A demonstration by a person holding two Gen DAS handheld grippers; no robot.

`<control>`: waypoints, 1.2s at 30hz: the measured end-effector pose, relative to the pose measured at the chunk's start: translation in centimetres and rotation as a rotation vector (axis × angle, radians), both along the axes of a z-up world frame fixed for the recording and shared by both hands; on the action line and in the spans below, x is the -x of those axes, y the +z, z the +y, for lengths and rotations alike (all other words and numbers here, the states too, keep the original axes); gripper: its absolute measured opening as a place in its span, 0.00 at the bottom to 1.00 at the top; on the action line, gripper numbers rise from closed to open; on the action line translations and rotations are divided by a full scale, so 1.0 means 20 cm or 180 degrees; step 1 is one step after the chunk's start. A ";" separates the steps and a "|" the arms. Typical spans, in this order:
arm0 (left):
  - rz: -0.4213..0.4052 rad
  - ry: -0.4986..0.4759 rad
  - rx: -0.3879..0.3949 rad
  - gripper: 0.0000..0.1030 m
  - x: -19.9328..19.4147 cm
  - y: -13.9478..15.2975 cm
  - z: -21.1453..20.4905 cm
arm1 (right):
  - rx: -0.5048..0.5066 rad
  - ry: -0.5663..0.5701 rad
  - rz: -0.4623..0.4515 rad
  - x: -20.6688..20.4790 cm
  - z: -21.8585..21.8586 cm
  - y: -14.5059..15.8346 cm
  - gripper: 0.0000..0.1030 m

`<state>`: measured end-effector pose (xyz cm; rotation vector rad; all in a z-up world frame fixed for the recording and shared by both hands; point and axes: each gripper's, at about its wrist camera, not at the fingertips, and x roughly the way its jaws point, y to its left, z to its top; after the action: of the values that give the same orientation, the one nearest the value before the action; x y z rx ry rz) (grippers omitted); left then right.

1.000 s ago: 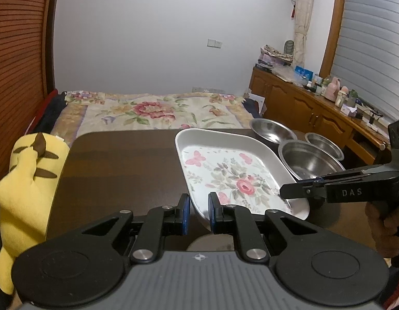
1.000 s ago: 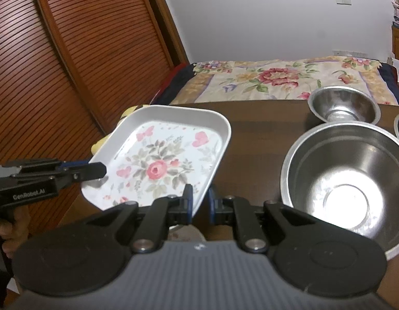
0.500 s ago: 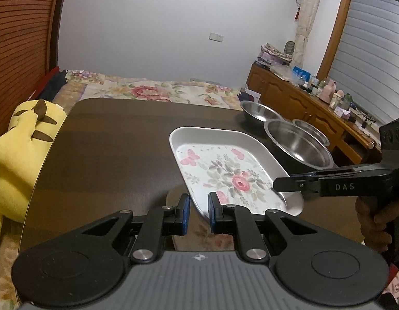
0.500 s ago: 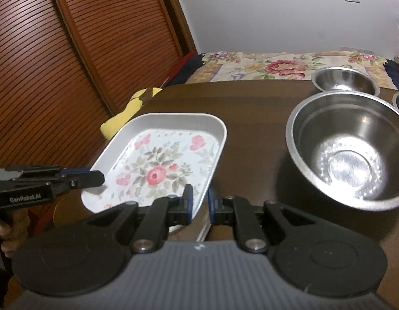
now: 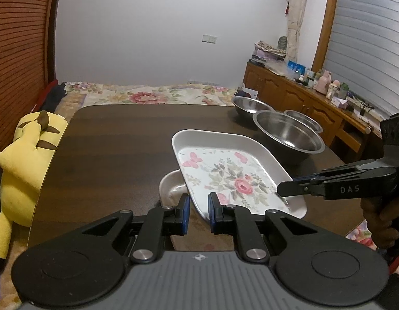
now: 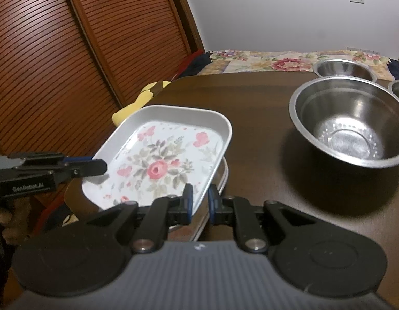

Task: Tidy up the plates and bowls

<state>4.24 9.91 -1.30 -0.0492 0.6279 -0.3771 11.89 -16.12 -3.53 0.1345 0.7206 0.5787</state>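
Observation:
A white rectangular plate with a pink rose print [image 5: 225, 173] [image 6: 163, 160] is held by both grippers above the dark table [image 5: 116, 139], over a second white plate [image 5: 171, 186] [image 6: 221, 178] that lies on the table. My left gripper [image 5: 197, 208] is shut on the floral plate's near edge; it also shows in the right wrist view [image 6: 102, 166]. My right gripper [image 6: 200, 201] is shut on the opposite edge; it also shows in the left wrist view [image 5: 283, 190].
Three steel bowls stand at the table's right: a large one [image 5: 287, 134] [image 6: 349, 121], a smaller one behind [image 5: 251, 104] [image 6: 344, 69] and a third at the far right [image 5: 304, 120]. A yellow plush toy [image 5: 26, 160] leans at the table's left edge. A bed [image 5: 147, 95] lies beyond.
Both grippers have carried the floral plate toward the table's near edge and lowered it; a second white plate now shows beneath it.

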 end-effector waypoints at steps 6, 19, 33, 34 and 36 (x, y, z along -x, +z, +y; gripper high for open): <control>0.0039 0.0001 0.0005 0.15 0.02 -0.04 -0.01 | -0.0009 -0.0012 0.0011 0.02 -0.02 -0.02 0.14; 0.0083 0.0090 -0.0091 0.15 0.06 -0.11 -0.02 | 0.0010 -0.0035 -0.0036 0.05 0.03 -0.04 0.14; 0.0034 0.0144 -0.0226 0.15 0.06 -0.14 -0.04 | 0.0160 -0.0124 -0.0308 0.10 0.07 -0.07 0.14; 0.0020 0.0152 -0.0259 0.15 0.06 -0.14 -0.05 | 0.0178 -0.0140 -0.0329 0.11 0.08 -0.07 0.14; -0.0015 0.0167 -0.0332 0.15 0.06 -0.14 -0.07 | 0.0235 -0.0168 -0.0391 0.12 0.09 -0.08 0.15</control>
<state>3.08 8.50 -4.13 0.0349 0.6396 -0.2933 9.43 -14.34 -5.07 0.0488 0.6164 0.5047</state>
